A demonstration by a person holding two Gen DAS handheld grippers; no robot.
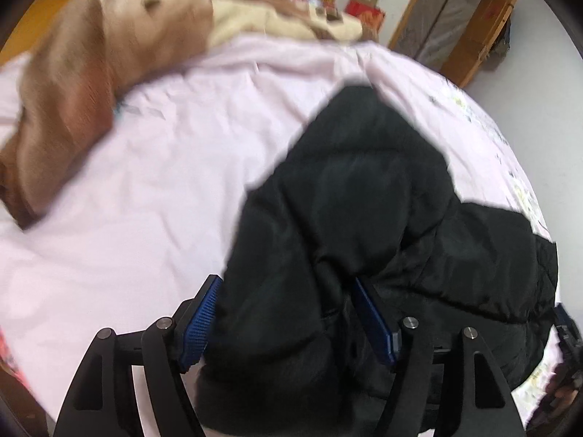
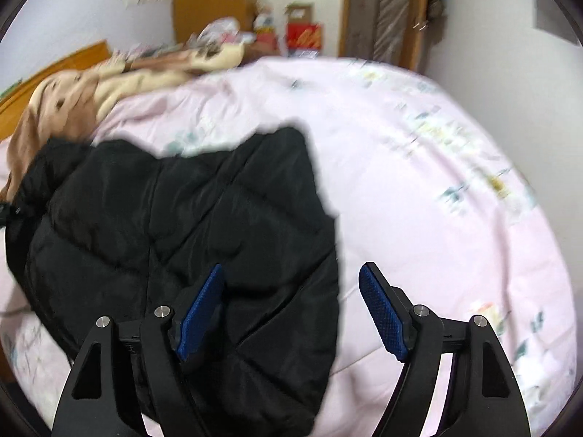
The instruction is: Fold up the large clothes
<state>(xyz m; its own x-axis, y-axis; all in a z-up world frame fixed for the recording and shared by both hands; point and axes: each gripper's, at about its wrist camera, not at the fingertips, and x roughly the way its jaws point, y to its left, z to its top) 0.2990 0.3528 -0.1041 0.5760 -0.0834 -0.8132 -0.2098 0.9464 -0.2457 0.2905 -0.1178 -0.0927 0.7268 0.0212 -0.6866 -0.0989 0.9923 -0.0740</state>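
- The bed [image 2: 419,167], with a pale pink cover, is the biggest thing, and the black padded jacket [image 2: 182,218] lies spread on it, on the side nearer to the grippers.
- A brown and cream blanket [image 1: 91,58] lies bunched at the far side of the bed from the jacket; in the right wrist view the jacket's far edge comes close to it, but I cannot tell if they touch.
- The jacket looks puffy, quilted and soft, so I judge it light for its size but bulky; the smooth shell may slide between the pads. A hem or a sleeve end, taken deep, seems a better hold than the thick middle.
- The left gripper [image 1: 288,320] has its jaws wide, with a thick fold of the jacket between them; the blue pads touch the cloth or nearly so, but a firm grip is not clear.
- The right gripper [image 2: 291,313] is wide open above the jacket's edge and holds nothing.
- Both views are blurred. Collar, zipper and sleeves cannot be told apart, and the jacket's near part is cut off by the lower frame.
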